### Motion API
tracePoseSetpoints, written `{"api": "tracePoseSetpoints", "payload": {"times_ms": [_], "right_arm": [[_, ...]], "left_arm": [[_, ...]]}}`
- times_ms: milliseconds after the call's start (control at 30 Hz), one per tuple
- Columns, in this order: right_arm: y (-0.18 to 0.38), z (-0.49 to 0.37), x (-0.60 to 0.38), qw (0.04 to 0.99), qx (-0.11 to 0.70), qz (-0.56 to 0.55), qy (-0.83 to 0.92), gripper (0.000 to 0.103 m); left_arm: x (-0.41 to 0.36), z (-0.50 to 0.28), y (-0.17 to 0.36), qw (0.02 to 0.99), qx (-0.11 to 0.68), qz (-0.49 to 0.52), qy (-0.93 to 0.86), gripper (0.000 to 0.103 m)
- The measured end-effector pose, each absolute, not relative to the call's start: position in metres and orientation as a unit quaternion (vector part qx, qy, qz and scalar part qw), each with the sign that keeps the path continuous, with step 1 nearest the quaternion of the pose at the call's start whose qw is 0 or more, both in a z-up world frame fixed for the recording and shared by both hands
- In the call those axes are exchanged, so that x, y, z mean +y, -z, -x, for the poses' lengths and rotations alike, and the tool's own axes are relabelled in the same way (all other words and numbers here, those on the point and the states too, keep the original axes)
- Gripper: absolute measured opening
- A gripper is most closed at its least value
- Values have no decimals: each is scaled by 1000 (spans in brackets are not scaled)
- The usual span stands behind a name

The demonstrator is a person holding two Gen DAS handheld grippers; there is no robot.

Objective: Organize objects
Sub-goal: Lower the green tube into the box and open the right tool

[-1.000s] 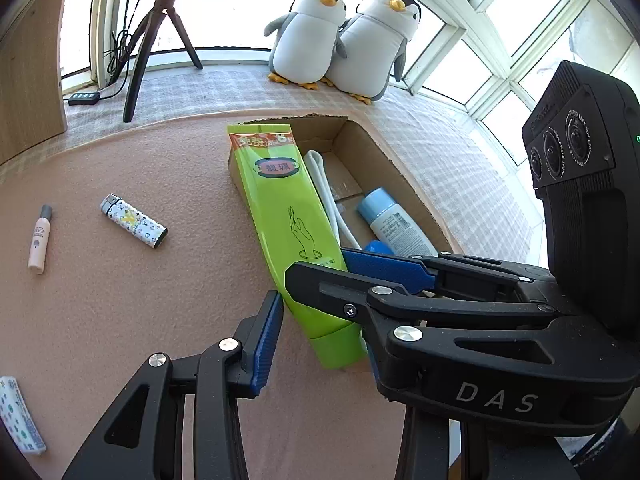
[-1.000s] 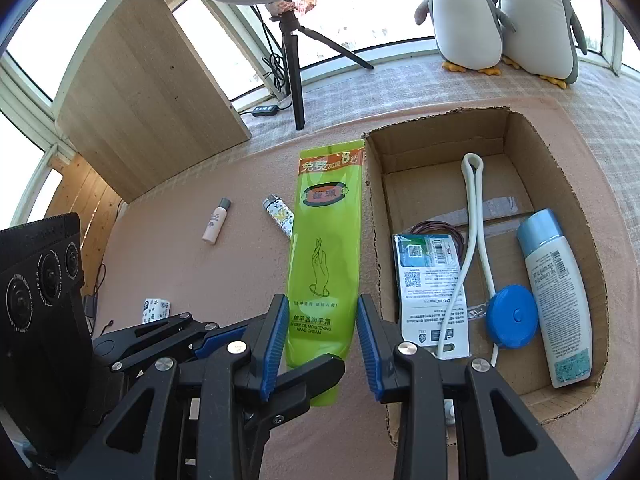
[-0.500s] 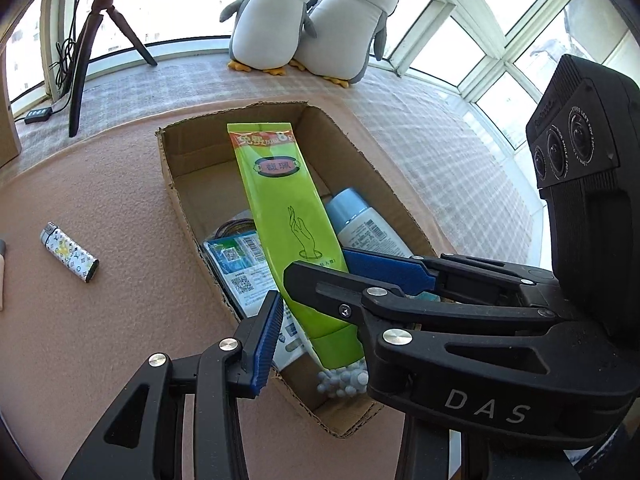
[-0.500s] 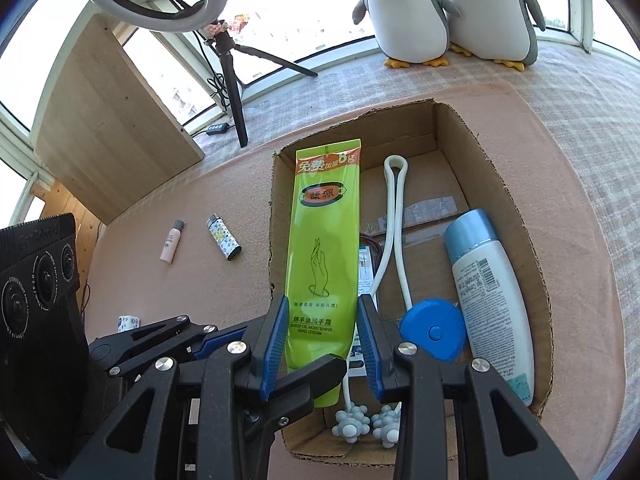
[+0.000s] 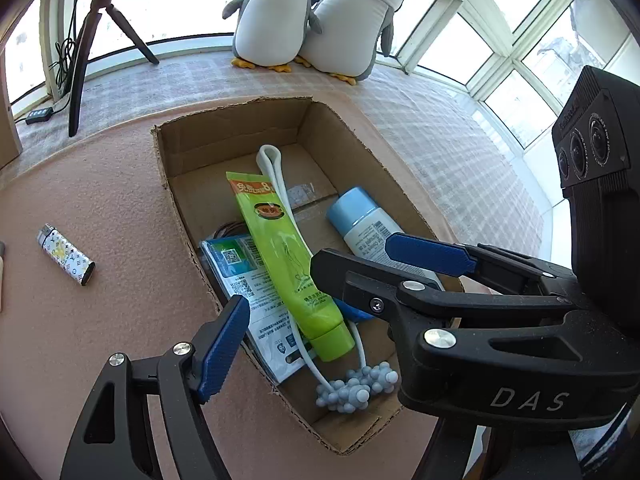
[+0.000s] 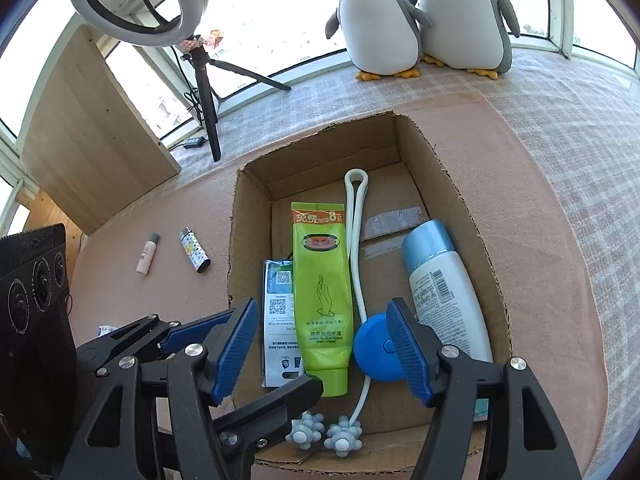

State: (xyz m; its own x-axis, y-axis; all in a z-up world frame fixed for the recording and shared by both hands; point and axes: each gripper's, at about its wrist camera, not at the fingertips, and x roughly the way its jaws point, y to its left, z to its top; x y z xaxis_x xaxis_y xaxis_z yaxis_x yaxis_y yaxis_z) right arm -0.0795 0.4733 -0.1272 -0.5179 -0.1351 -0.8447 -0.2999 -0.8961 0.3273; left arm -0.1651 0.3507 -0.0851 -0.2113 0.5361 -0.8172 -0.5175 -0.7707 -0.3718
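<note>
My right gripper (image 6: 322, 344) hangs with its blue-padded jaws spread wide, gripping nothing. My left gripper (image 5: 340, 300) is just beside it, jaws also spread apart and empty, both pointing forward and down.

Black plastic grippers: left gripper (image 5: 312, 316), right gripper (image 6: 322, 346). Ribbed blue pads (image 6: 236, 344) inside fingers, silver screws at joints, white "DAS" lettering, triple-lens black camera blocks.

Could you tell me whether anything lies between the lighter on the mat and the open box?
Nothing visible does: only bare pink mat separates the lighter from the cardboard box, whose left wall it must clear.
</note>
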Motion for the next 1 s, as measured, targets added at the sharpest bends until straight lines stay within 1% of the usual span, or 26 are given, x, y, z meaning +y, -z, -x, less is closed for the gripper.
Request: {"api": "tracePoseSetpoints", "payload": {"times_ms": [233,400,567,1000], "right_arm": [[126,79,471,58,225,489,-841,63],[118,75,465,61,226,478,-847,63],[111,73,448,61,217,462,-858,63],[105,92,372,-7,196,469,-861,63]], "left_arm": [[343,159,80,339,1,522,-782,77],[319,155,75,325,1,519,-791,77],[274,152,74,298,-11,520,-801,77],[152,145,83,235,-53,525,-816,77]]}}
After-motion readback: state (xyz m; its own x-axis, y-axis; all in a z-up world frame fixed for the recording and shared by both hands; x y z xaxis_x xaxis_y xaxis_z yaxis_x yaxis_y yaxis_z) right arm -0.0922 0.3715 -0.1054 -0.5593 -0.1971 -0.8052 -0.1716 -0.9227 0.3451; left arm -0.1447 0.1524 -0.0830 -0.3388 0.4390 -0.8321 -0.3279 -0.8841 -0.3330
